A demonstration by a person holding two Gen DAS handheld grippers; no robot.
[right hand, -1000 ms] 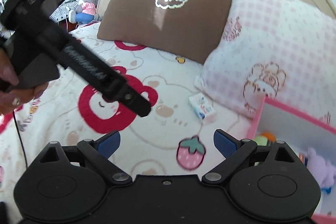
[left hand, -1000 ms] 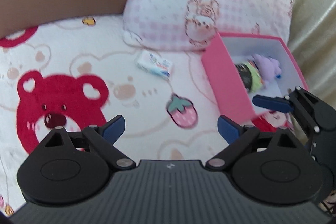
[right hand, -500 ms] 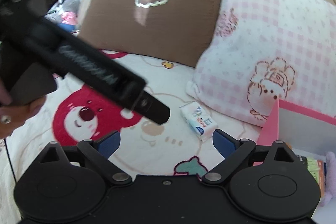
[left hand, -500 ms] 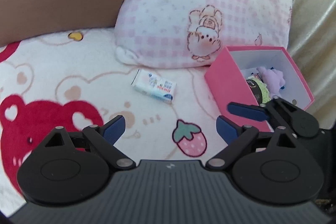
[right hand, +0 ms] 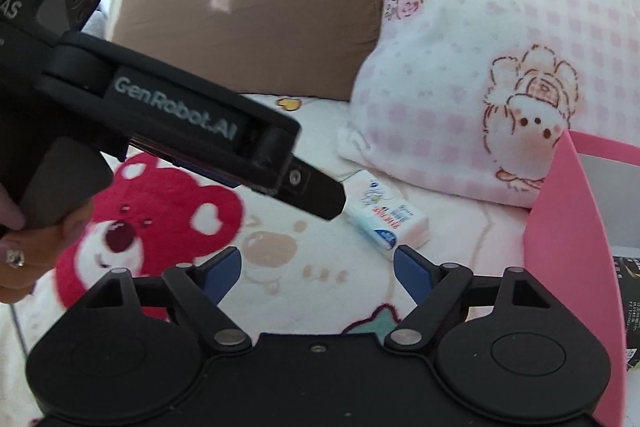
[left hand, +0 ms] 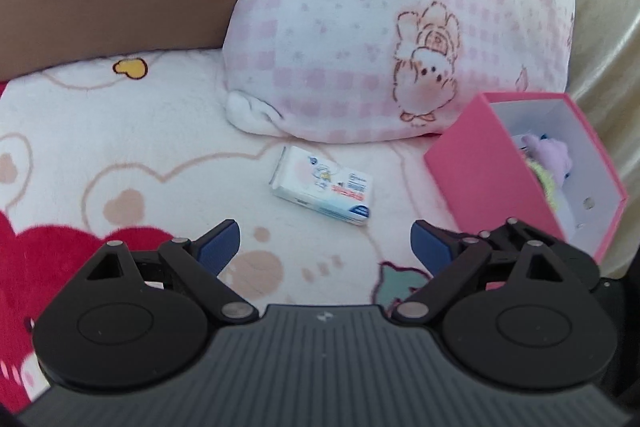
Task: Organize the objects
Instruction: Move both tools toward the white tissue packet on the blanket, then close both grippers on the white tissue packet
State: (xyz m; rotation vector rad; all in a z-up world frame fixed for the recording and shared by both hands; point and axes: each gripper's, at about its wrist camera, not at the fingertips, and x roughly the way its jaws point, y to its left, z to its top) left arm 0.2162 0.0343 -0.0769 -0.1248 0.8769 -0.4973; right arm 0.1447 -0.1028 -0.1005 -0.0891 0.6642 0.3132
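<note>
A: Tissue pack (left hand: 325, 190) lies flat on the bed blanket (left hand: 120, 131), ahead of both claws and clear of them.

B: And the claws?

A: Left claw (left hand: 325, 241) and right claw (right hand: 318, 269) are both wide, narrowing slightly, nothing between them. This looks like the approach to a pickup; next, one claw must straddle the pack.

B: The container?

A: Pink box (left hand: 484, 163) beside the pack, near the pink pillow (left hand: 400, 19), holds a purple plush toy (left hand: 550, 155) and something yellow-green.
</note>
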